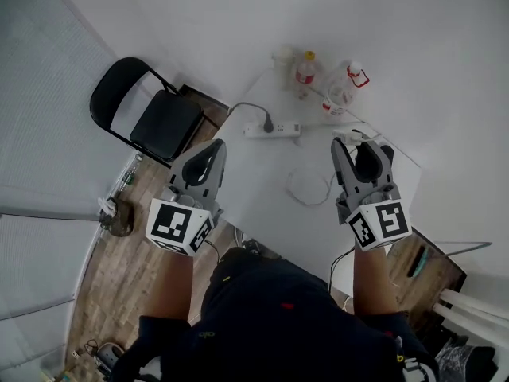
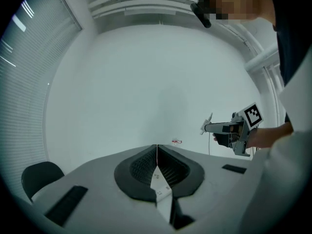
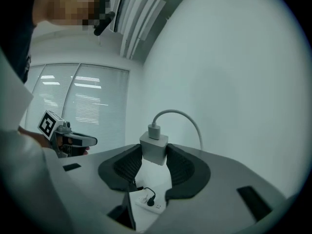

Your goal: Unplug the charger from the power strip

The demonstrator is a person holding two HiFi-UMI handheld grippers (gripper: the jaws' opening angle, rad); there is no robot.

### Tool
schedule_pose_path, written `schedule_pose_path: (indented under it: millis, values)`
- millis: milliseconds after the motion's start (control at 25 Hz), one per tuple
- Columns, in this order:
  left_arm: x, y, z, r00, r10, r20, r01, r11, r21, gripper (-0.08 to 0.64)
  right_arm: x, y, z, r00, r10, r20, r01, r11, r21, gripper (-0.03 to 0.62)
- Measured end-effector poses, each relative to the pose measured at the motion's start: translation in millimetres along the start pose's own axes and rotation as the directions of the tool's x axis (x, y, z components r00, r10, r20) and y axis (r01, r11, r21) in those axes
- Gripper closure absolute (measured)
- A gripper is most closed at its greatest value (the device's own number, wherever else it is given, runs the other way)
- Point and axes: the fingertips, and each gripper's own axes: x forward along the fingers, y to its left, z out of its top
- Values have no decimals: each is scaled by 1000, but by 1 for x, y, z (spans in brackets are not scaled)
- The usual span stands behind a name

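My right gripper [image 3: 154, 156] is shut on a white charger block [image 3: 154, 149], whose white cable [image 3: 181, 116] arcs up and away from it. In the head view this gripper [image 1: 357, 145] hangs high above the white table [image 1: 262, 197], with the charger [image 1: 348, 136] at its tip. The white power strip [image 1: 273, 130] lies on the table far below, with a black plug [image 1: 268, 123] in it. Between the right jaws the strip [image 3: 148, 201] shows too. My left gripper [image 2: 157, 153] is shut with nothing in it and raised at the left [image 1: 213, 151].
A black folding chair [image 1: 147, 110] stands left of the table on the wooden floor. Bottles [image 1: 306, 68] and a clear jug [image 1: 346, 86] stand at the table's far edge. A loose white cable coil [image 1: 310, 188] lies near the table's middle.
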Motion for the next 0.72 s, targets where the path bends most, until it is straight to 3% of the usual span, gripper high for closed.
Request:
schedule_pose_path:
  millis: [240, 720]
  values:
    - [-5, -4, 13, 1000, -2, 30, 2, 1000, 20, 537, -10, 0, 6, 1000, 1, 9, -1, 1000, 0, 425]
    - [0, -14, 8, 999, -52, 5, 52, 999, 15, 537, -10, 4, 4, 1000, 1, -3, -1, 1000, -10, 425]
